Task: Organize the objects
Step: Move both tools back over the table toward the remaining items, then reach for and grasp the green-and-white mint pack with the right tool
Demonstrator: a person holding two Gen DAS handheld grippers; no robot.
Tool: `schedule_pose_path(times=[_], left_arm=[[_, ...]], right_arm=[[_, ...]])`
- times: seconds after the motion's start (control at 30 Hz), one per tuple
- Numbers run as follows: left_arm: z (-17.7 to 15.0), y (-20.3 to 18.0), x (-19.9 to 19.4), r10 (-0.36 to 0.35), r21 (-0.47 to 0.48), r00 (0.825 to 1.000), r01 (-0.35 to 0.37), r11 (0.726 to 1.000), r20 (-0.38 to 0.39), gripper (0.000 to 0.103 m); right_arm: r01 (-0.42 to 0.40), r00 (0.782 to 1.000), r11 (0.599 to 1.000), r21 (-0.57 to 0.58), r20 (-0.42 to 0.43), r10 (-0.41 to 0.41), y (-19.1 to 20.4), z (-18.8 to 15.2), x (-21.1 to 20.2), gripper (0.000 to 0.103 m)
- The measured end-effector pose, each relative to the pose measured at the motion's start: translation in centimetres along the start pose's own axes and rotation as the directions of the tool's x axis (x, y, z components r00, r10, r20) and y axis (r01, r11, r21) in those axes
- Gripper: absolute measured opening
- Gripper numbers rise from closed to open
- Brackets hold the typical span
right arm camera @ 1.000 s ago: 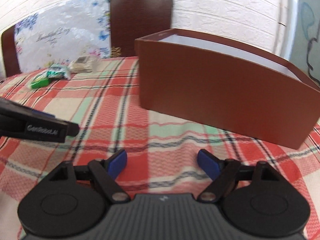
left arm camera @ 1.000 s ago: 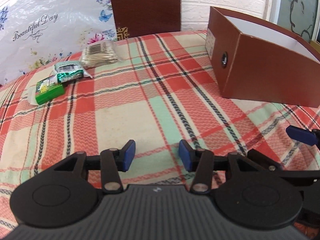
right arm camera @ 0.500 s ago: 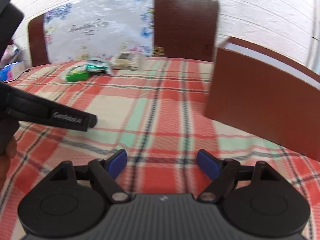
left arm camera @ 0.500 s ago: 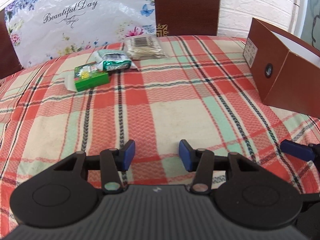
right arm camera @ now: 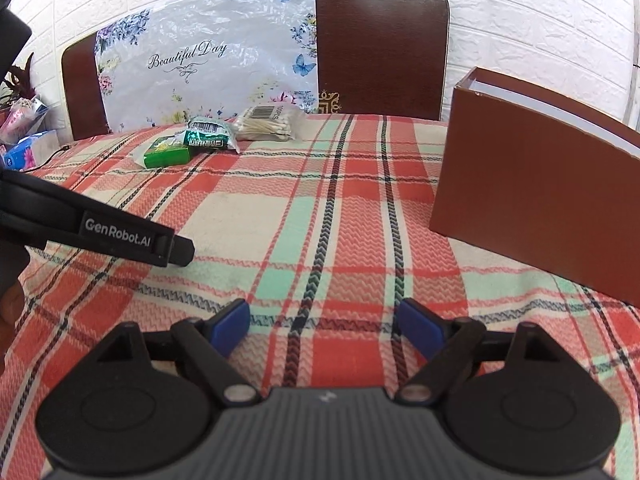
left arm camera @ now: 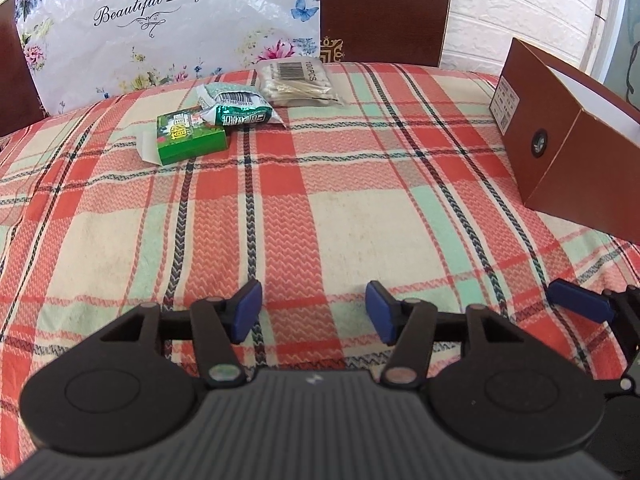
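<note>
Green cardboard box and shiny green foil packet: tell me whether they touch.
Touching. The left wrist view shows the foil packet lapping over the far corner of the green box, no cloth showing between them.

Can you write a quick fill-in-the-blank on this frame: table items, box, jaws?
1. The green box lies beside a green-and-white packet and a clear bag of cotton ____.
2. The tall open box at the table's right side is ____ in colour.
3. Between the jaws of the left gripper, which are opening, lies ____ but tablecloth.
4. The printed sheet behind the table reads "Beautiful ____".

Missing words: swabs; brown; nothing; Day
</note>
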State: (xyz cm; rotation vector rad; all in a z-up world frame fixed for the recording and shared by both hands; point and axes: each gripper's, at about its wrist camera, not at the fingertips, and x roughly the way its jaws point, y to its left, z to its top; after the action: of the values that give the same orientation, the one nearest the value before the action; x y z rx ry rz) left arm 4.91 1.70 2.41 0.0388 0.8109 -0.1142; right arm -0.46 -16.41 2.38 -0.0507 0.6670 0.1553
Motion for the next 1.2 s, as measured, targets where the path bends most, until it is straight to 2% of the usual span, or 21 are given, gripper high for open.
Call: schedule_pose_path(times=[0.13, 0.47, 0.83, 0.93, 1.03, 1.2], left_arm=[[-0.1, -0.5, -0.1, 0.018, 0.014, 1.0, -0.018, 1.0, -0.002, 0.061], [0.0, -2.8, -1.3, -0.018, 0.05, 1.0, 0.018, 0.999, 0.005, 0.061], [0.3, -5.1, -2.3, -0.028, 0.107, 0.999, 0.025, 0.994, 0.027, 0.062], [0.3, -5.3, -2.2, -0.055, 0.101, 0.998, 0.055, 0.993, -0.001, 0.062], [0.1, -5.1, -2.1, -0.086, 0.066, 0.994, 0.09, 0.994, -0.062, 0.061], [-1.4, -4.5, -3.4, -0.101, 0.037, 0.982, 0.108, 0.993, -0.158, 0.062]], right_arm=[[-0.001, 1.0, 1.0, 0.001, 0.001, 0.001, 0.0, -0.1, 0.0, 0.085], [-0.017, 1.0, 1.0, 0.016, 0.008, 0.017, -0.1, -0.2, -0.2, 0.086], [-0.034, 0.999, 0.997, 0.069, 0.02, 0.033, -1.2, -0.4, -0.7, 0.087], [-0.012, 1.0, 0.994, 0.108, 0.019, 0.01, -2.0, -0.4, -1.0, 0.087], [0.037, 0.999, 0.992, 0.123, 0.011, -0.038, -2.6, -0.6, -1.3, 0.087], [0.125, 0.992, 0.99, 0.07, -0.001, -0.125, -3.4, -1.1, -1.9, 0.091]])
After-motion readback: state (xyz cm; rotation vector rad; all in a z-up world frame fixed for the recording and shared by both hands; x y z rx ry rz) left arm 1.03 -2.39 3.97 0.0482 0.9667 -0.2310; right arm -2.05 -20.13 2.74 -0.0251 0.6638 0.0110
